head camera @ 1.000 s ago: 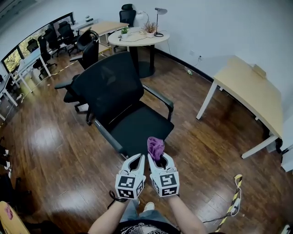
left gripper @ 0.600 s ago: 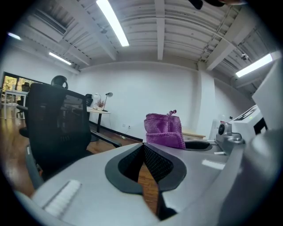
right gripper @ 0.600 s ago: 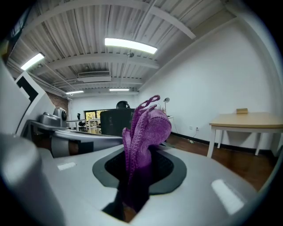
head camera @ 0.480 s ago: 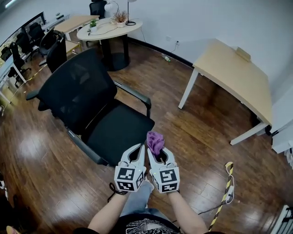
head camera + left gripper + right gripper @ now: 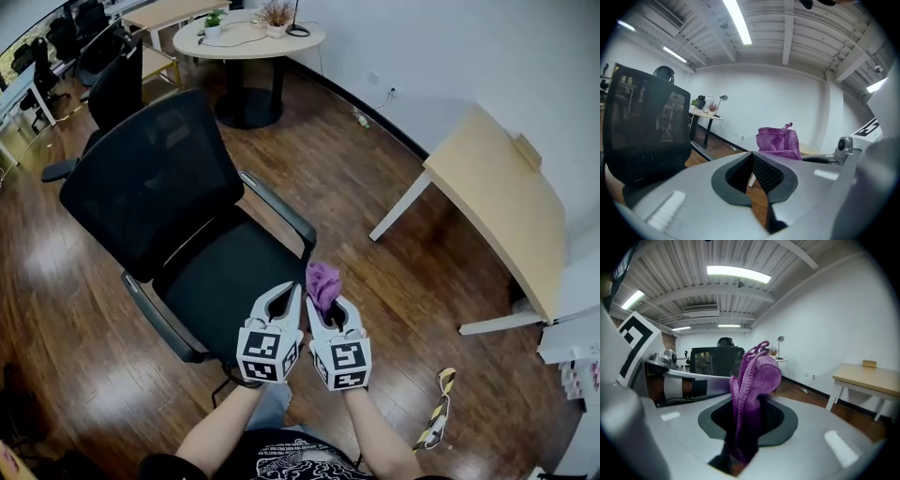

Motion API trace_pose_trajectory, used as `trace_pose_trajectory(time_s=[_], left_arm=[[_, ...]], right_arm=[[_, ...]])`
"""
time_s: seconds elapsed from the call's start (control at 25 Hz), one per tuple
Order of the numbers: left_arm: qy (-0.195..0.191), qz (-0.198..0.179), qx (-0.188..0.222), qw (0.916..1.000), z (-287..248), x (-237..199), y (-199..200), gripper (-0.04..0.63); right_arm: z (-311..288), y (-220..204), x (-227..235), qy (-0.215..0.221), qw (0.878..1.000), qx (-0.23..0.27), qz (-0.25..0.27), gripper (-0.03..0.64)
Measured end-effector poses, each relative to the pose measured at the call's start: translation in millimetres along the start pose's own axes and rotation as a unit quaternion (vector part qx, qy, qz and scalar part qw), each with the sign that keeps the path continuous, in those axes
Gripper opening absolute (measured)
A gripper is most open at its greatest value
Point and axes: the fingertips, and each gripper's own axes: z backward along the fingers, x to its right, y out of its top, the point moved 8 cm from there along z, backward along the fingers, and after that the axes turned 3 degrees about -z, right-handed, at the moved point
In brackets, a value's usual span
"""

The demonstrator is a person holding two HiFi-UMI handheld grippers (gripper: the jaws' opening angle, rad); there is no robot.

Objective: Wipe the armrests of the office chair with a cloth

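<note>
Chair [image 5: 178, 202] now nearer, cloth [image 5: 323, 279] upright along right tool's [image 5: 325, 307] clamped jaws

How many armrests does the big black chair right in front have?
2. The desk-side armrest runs along the seat edge facing the pale desk; the opposite armrest runs along the other edge. Both show fully.

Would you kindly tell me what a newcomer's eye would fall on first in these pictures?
The purple cloth stands out first, pinched upright in the right gripper at the bottom centre of the head view. Next comes the big black office chair just ahead and to the left, with nothing touching its armrests. The left gripper is shut on nothing, close beside the right one.
</note>
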Motion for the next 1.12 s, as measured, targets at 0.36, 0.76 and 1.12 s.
trace_pose_trajectory(time_s=[0.36,0.76,1.12], left_arm=[[0.072,0.03,0.026,0.9966,-44,-67,34,0.005],[0.183,0.059,0.062,0.9794,-104,-137,48,0.005],[0.323,0.081,0.049,0.9416,-178,-187,47,0.005]], right_arm=[[-95,41,13,0.073,0.996,-0.02,0.045,0.095],[-215,67,35,0.194,0.976,-0.033,0.099,0.095],[-367,76,93,0.318,0.929,-0.077,0.172,0.095]])
